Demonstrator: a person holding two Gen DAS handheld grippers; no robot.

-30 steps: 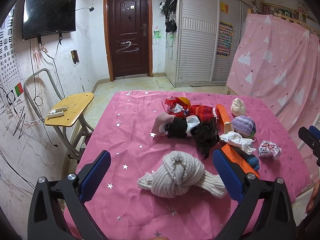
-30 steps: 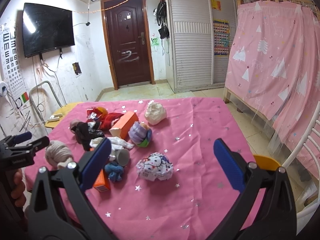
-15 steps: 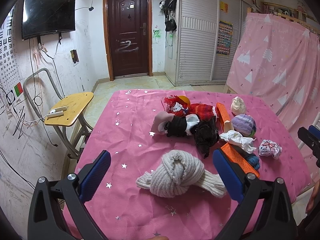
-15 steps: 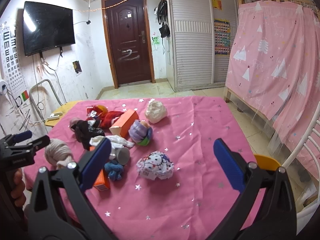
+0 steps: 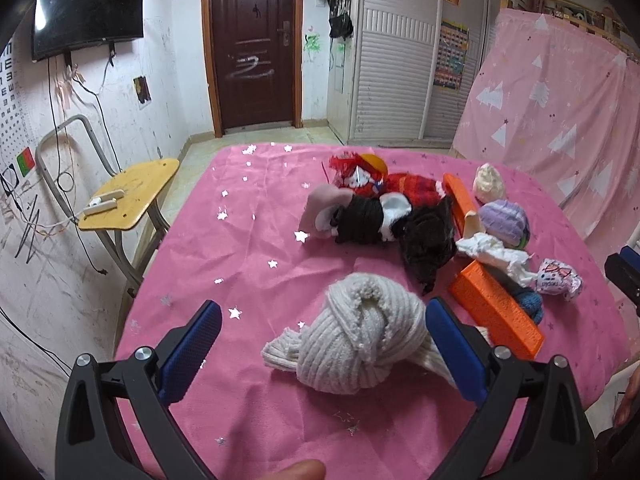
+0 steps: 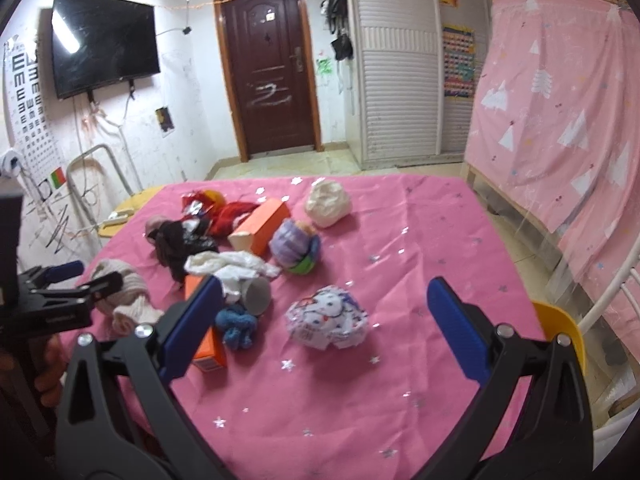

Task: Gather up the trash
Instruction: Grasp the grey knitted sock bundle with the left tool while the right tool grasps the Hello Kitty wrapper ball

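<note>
A pink star-print table (image 5: pixel 256 264) holds a heap of socks and trash. A crumpled white cartoon wrapper (image 6: pixel 328 318) lies just ahead of my right gripper (image 6: pixel 320 320), which is open and empty above the cloth. White crumpled tissue (image 6: pixel 232 266), a grey paper cup (image 6: pixel 258 294), two orange boxes (image 6: pixel 264 226) and a red snack wrapper (image 5: pixel 356 172) lie among the socks. My left gripper (image 5: pixel 320 340) is open and empty, its jaws either side of a knotted cream sock (image 5: pixel 360 340). The wrapper also shows in the left wrist view (image 5: pixel 558 278).
A yellow bin (image 6: pixel 560 328) stands off the table's right edge. A small yellow-topped side table (image 5: pixel 128 196) stands at the left. Purple (image 6: pixel 294 246), black (image 5: pixel 428 240), blue (image 6: pixel 236 324) and cream (image 6: pixel 328 202) sock balls lie on the cloth. A pink curtain (image 6: pixel 560 120) hangs at right.
Both grippers have drifted only slightly; the left view has shifted a little closer to the cream sock. Nothing on the table has moved.
</note>
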